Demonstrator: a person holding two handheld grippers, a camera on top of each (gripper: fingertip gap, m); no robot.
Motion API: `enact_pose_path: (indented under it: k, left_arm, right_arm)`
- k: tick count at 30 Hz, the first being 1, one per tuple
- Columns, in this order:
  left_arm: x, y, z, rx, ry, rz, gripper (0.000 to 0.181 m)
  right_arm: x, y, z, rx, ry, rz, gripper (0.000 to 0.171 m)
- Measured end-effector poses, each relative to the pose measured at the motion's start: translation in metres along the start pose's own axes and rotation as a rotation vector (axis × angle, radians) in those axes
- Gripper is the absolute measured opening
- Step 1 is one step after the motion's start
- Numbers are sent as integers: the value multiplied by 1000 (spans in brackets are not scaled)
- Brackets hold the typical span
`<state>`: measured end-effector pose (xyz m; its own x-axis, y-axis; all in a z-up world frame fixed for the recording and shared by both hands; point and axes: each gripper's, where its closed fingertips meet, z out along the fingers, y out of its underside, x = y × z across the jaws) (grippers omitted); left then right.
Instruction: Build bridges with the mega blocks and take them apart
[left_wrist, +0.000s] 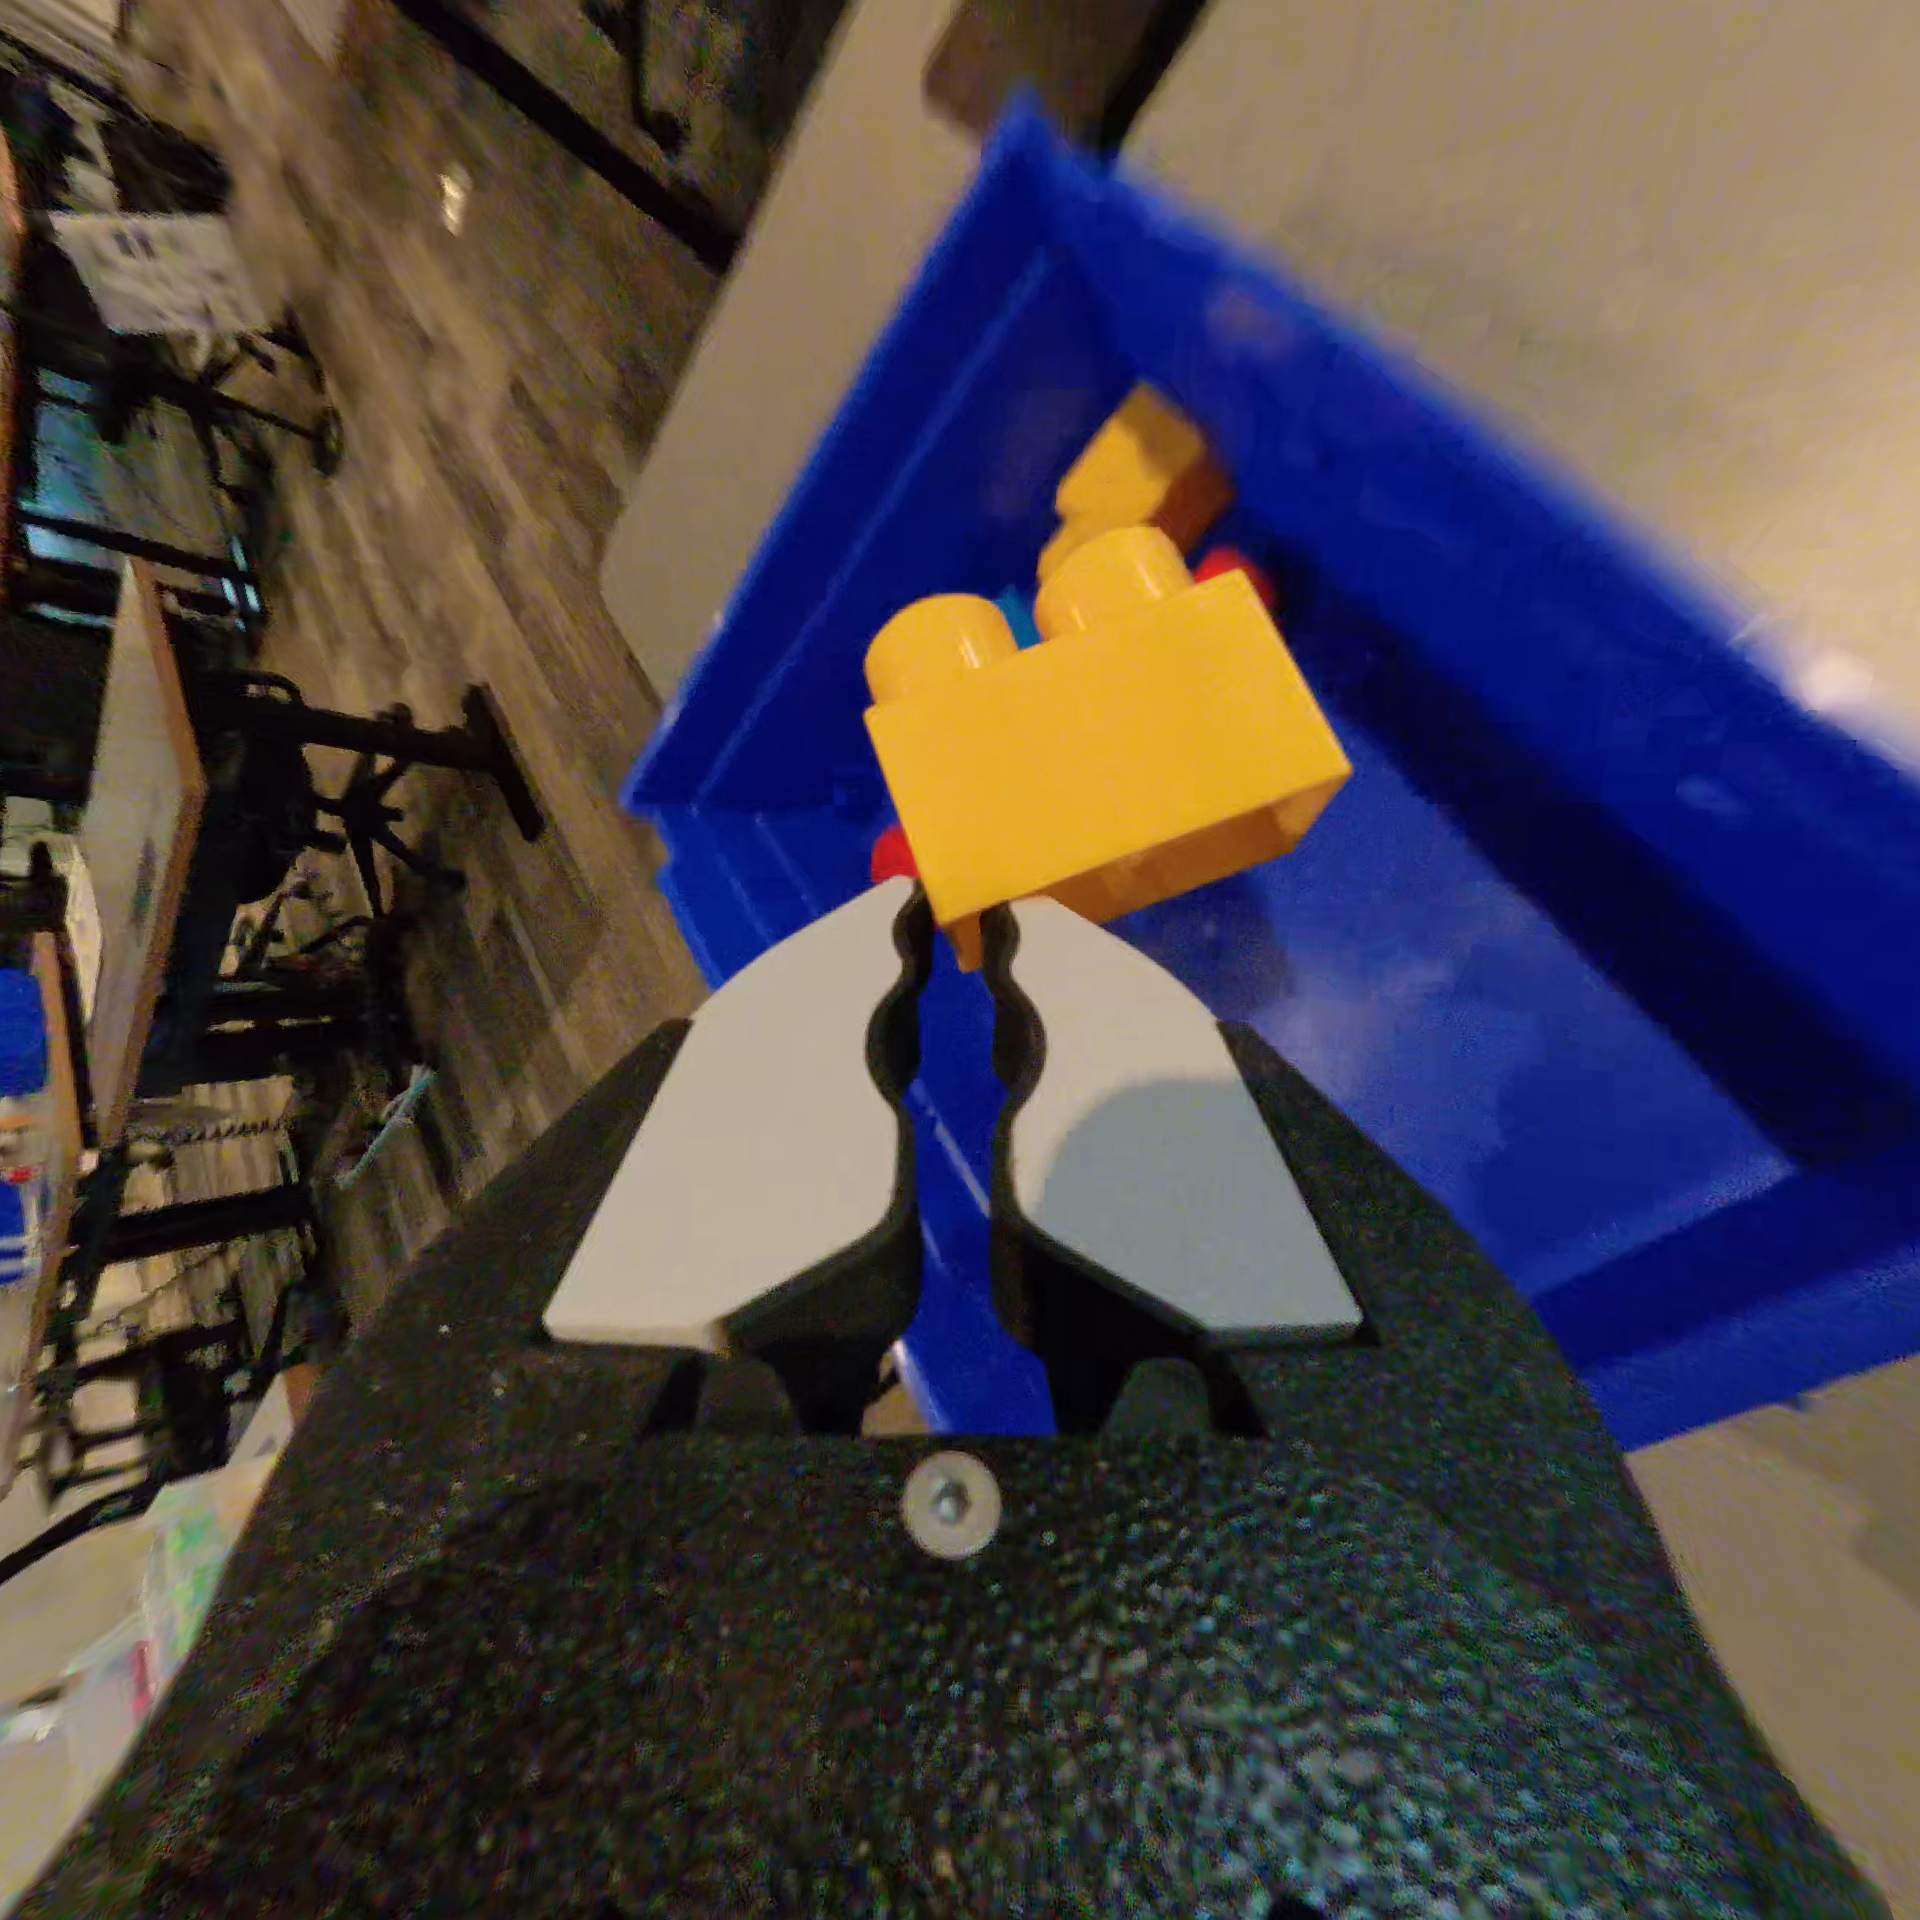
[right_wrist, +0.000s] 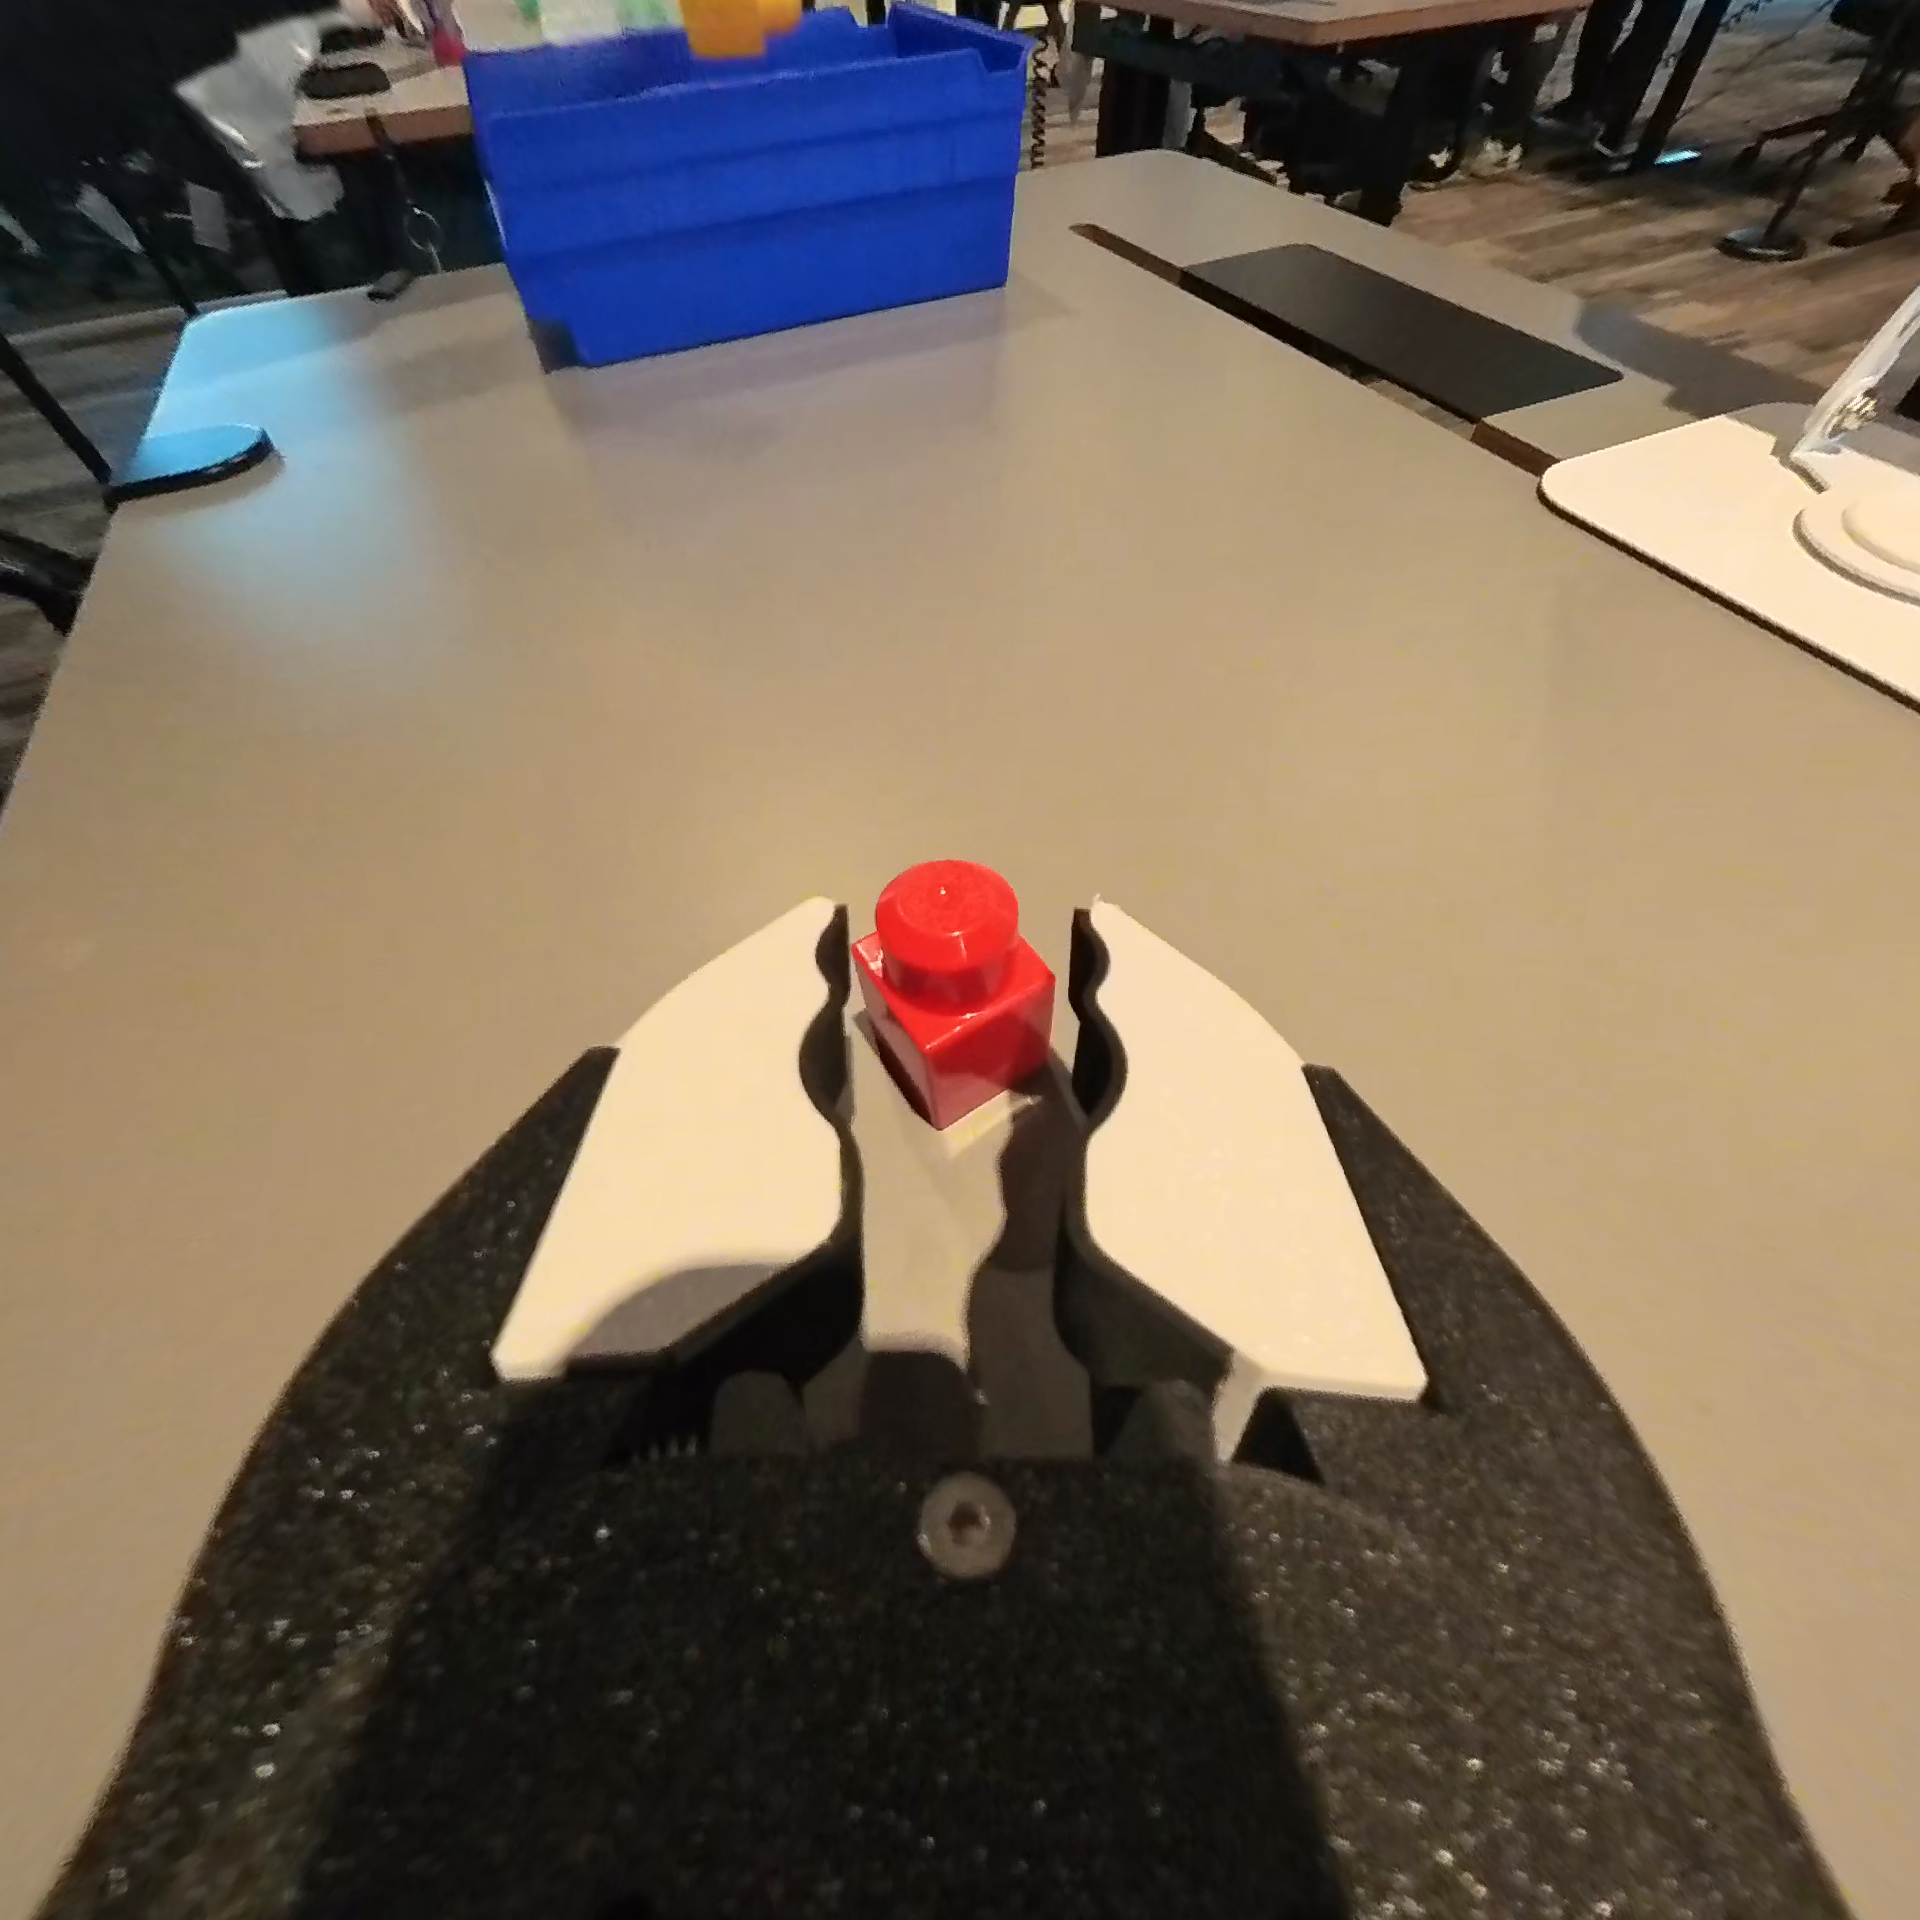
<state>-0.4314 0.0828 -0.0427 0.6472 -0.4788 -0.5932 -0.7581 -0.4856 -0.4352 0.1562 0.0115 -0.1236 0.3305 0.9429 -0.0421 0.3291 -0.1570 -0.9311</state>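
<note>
My left gripper (left_wrist: 958, 902) is shut on the lower edge of a yellow two-stud block (left_wrist: 1091, 769) and holds it up over the blue bin (left_wrist: 1507, 644). Inside the bin lie another yellow block (left_wrist: 1132, 468) and bits of red and blue blocks, mostly hidden. In the right wrist view, a small red one-stud block (right_wrist: 954, 992) stands on the grey table (right_wrist: 935, 623) between the fingers of my right gripper (right_wrist: 958, 920). Those jaws are open, with gaps on both sides of the block. The blue bin (right_wrist: 748, 197) stands far ahead, the yellow block (right_wrist: 732, 23) above it.
A black mat (right_wrist: 1392, 322) lies at the right of the table. A white board (right_wrist: 1725, 540) with a clear stand sits at the right edge. A blue patch (right_wrist: 208, 384) marks the left corner. Other desks and chair legs stand beyond the table.
</note>
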Motion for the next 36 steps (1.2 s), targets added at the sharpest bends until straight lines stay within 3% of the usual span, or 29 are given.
enact_pose_path:
  k: [1,4,7,9,13,17,22,26,28,32,36]
  left_arm:
    - [6,-20,-10,49,16,-15,8]
    - [51,-98,-34,225,149,-33,8]
    - [132,-174,-42,367,364,16,8]
    - [193,-207,-34,410,520,43,8]
    - [304,-231,-6,389,765,51,8]
    - [362,-213,15,277,812,186,9]
    - [367,-207,10,244,851,175,10]
    - [355,-209,3,273,857,130,44]
    - [340,-212,-7,309,864,102,53]
    - [281,-216,-38,429,844,50,58]
    - [177,-192,-46,494,685,-44,55]
  right_arm:
    - [0,0,0,2,-2,5,41]
    - [2,-1,-1,9,-1,16,41]
    - [4,-3,-3,28,19,22,41]
    - [6,-5,-6,50,30,29,41]
    - [7,-6,-11,73,35,53,40]
    - [5,-5,-14,72,38,48,40]
    - [2,-1,-10,37,20,43,40]
    - [6,-4,-13,62,23,75,39]
    - [9,-6,-16,87,23,104,39]
    - [14,-8,-19,112,3,160,39]
    - [12,-6,-16,91,-16,168,40]
